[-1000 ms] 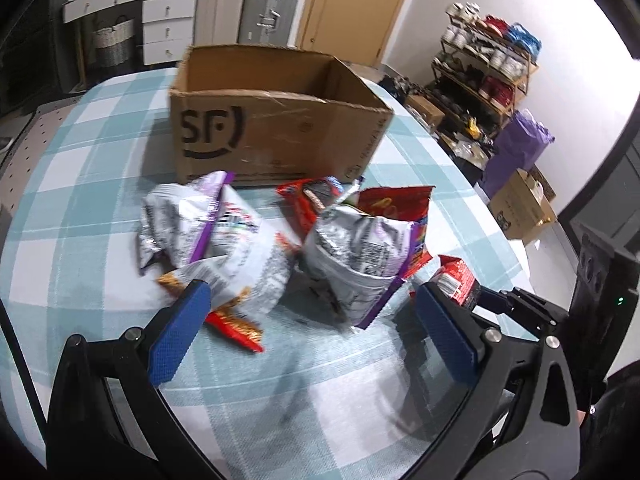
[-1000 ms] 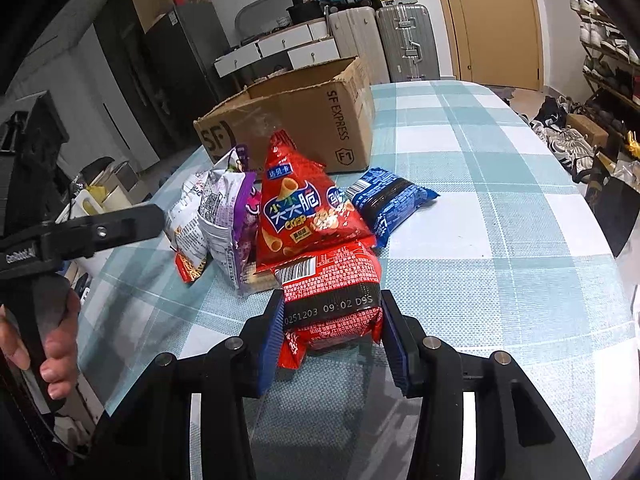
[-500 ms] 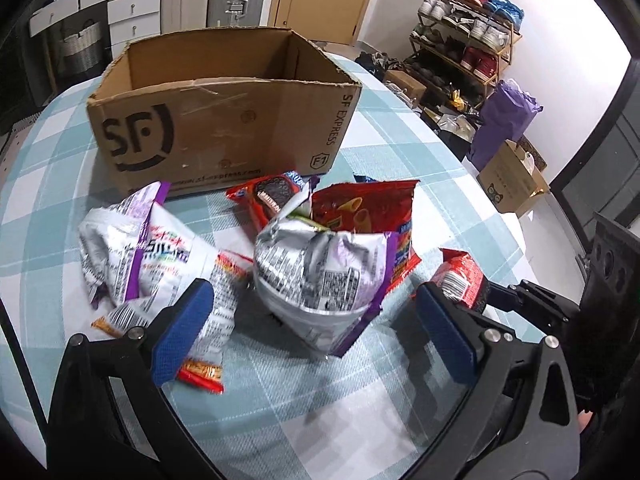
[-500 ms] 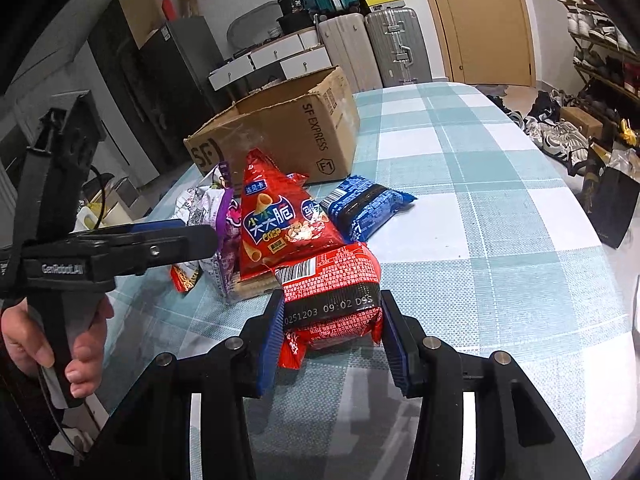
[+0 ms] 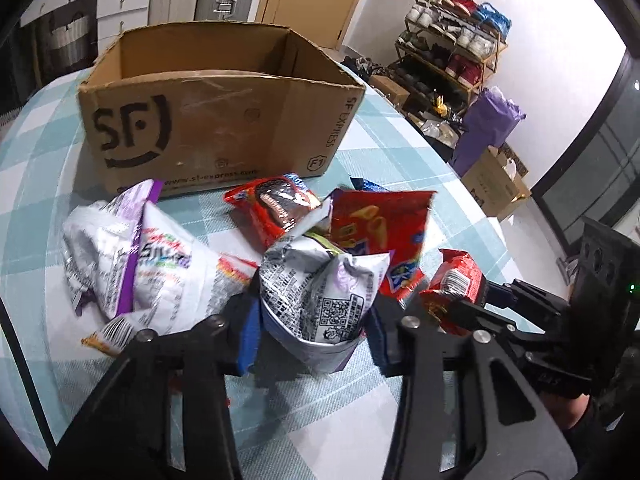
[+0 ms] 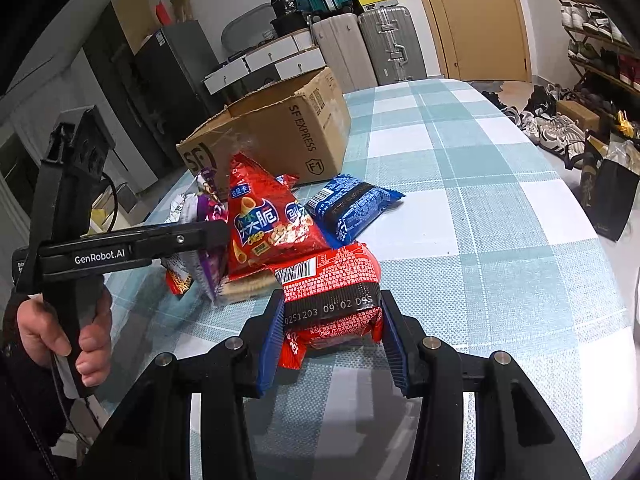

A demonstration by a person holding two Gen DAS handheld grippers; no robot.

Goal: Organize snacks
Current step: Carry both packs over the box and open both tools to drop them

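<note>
My left gripper (image 5: 310, 340) is shut on a silver and purple snack bag (image 5: 320, 292) in the middle of the pile. My right gripper (image 6: 330, 332) is shut on a red snack packet (image 6: 332, 292); this packet also shows in the left wrist view (image 5: 456, 284). An open SF Express cardboard box (image 5: 216, 120) stands behind the pile, and it also shows in the right wrist view (image 6: 280, 136). A red triangular chip bag (image 6: 264, 224), a blue cookie pack (image 6: 352, 208), a red cookie pack (image 5: 276, 208) and another silver and purple bag (image 5: 132, 264) lie on the checked tablecloth (image 6: 480, 216).
The table's right edge drops to a floor with a shoe rack (image 5: 452, 48), a purple bag (image 5: 488, 128) and a small carton (image 5: 492, 180). Suitcases (image 6: 368, 48) and white drawers (image 6: 272, 64) stand behind the table. A black bag (image 6: 608, 196) sits by the table edge.
My left gripper moved forward into the pile and closed on the silver and purple bag. My right gripper kept its hold on the red packet and stayed nearly still.
</note>
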